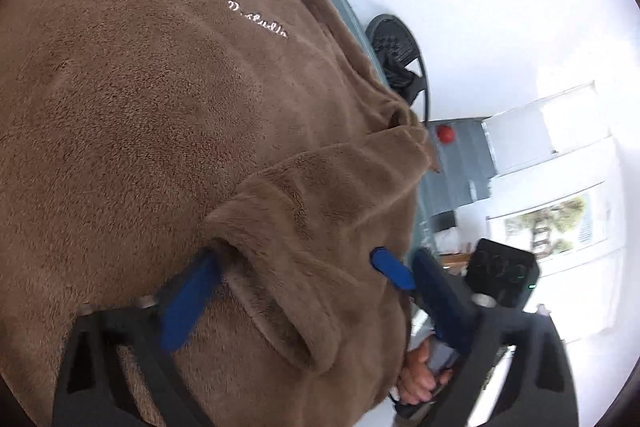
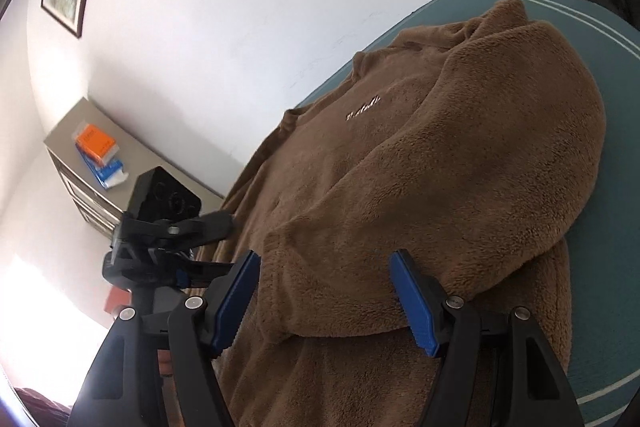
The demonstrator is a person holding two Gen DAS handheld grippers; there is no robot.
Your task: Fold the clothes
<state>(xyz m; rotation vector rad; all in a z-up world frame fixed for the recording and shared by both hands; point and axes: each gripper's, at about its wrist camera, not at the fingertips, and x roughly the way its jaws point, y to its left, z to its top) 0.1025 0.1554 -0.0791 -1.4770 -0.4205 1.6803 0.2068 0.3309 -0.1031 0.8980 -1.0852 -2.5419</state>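
Left gripper fingers: blue ribbed pads on black arms, the left gripper (image 1: 296, 283) straddling a folded sleeve; spread wide, one pad at each side of the fold, and whether they press it I cannot tell.
Right gripper fingers: same blue pads, the right gripper (image 2: 326, 291) spread around a rounded folded edge of fleece; the pads sit just beside the cloth, grip unclear.
Garment: brown fleece sweatshirt (image 2: 440, 167) lying flat on the teal mat with white edge stripes (image 2: 600, 27).
Axis: in the right wrist view its long axis runs from the lower middle of the frame up toward the collar at upper right; small white script lettering (image 1: 258, 21) sits on the chest.
Texture: thick, plush, matte pile; both sleeves folded inward over the body, forming soft rounded ridges.
Surroundings: black round mesh chair back (image 1: 396, 55) past the collar; grey cabinet (image 2: 132, 151) at left carrying an orange box (image 2: 94, 143); white wall behind.
Hand: a person's fingers (image 1: 416, 375) grip the other tool's handle at lower right of the left wrist view.
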